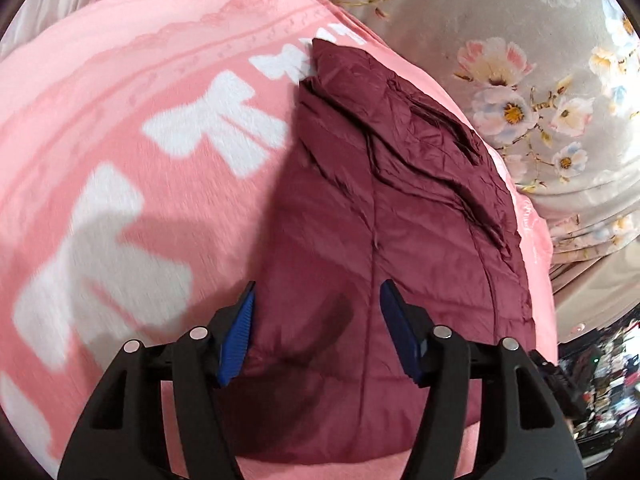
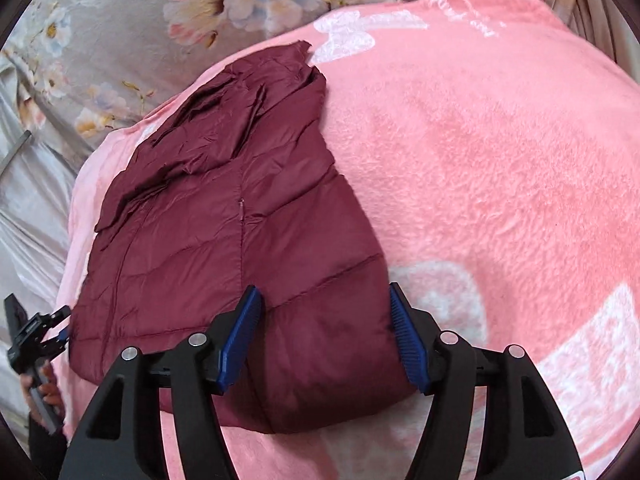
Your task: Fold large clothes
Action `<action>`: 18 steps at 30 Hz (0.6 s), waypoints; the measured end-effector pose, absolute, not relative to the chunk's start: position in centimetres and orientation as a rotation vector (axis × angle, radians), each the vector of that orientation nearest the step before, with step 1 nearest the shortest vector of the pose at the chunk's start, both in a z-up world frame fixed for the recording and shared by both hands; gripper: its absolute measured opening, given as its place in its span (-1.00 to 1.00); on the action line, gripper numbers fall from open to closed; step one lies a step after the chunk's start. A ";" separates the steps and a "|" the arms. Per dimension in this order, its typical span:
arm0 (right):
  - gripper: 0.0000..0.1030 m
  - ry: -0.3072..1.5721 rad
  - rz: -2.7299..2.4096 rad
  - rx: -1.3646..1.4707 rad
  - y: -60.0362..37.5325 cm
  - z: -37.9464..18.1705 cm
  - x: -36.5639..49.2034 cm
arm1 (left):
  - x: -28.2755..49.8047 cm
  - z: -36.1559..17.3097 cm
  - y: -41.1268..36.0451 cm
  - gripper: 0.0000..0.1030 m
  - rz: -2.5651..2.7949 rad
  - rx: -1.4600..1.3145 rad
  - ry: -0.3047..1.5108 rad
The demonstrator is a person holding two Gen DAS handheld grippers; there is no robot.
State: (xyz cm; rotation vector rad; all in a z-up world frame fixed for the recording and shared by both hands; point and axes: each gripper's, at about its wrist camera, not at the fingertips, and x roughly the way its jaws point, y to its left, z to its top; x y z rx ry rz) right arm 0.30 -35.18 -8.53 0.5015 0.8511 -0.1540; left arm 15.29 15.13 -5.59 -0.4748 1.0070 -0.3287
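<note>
Lying flat on a pink fleece blanket (image 1: 120, 92), the maroon quilted jacket (image 1: 400, 216) was folded into a long, narrow shape, its thin shiny shell crossed by stitched horizontal channels and 1 long seam running down its length. Its far end was rumpled into creased folds that tapered to a point, while the near end was smoother, rounded and puffed. The blanket had a soft, fuzzy pile with large white bow shapes printed in it and a band of scalloped, lace-like pattern farther off. Beside it spread a smooth grey bedsheet (image 1: 560, 40) printed with pale pink, white and blue flowers with yellow centres.

In the left wrist view the left gripper (image 1: 316, 300) hung over the near part of the jacket, its 2 black arms ending in ribbed blue fingers (image 1: 240, 332) that stood apart with nothing pinched between them. In the right wrist view the right gripper (image 2: 326, 304) hung over the jacket's near, puffed edge in the same released state, its ribbed blue fingers (image 2: 408, 340) spread with only the cloth lying below them. The jacket (image 2: 224, 240) lay toward the left side of the blanket (image 2: 500, 160) there, close to the flowered bedsheet (image 2: 120, 40). At the left edge of that view, the other gripper (image 2: 60, 330) showed small and dark, held by a hand (image 2: 42, 394) beside the jacket's corner.
</note>
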 end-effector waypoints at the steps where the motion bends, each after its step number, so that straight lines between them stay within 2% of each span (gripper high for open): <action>1: 0.25 0.847 -0.157 0.496 -34.9 -8.6 0.4 | 15.2 -5.7 14.9 0.14 -0.325 -0.485 1.009; 9: 0.23 0.794 -0.196 0.654 -37.2 -8.8 -2.8 | 13.0 -5.2 16.2 0.14 -0.290 -0.536 0.997; 18: 0.30 0.797 -0.196 0.580 -35.1 -9.5 -3.5 | 12.0 -6.4 16.2 0.16 -0.236 -0.569 0.997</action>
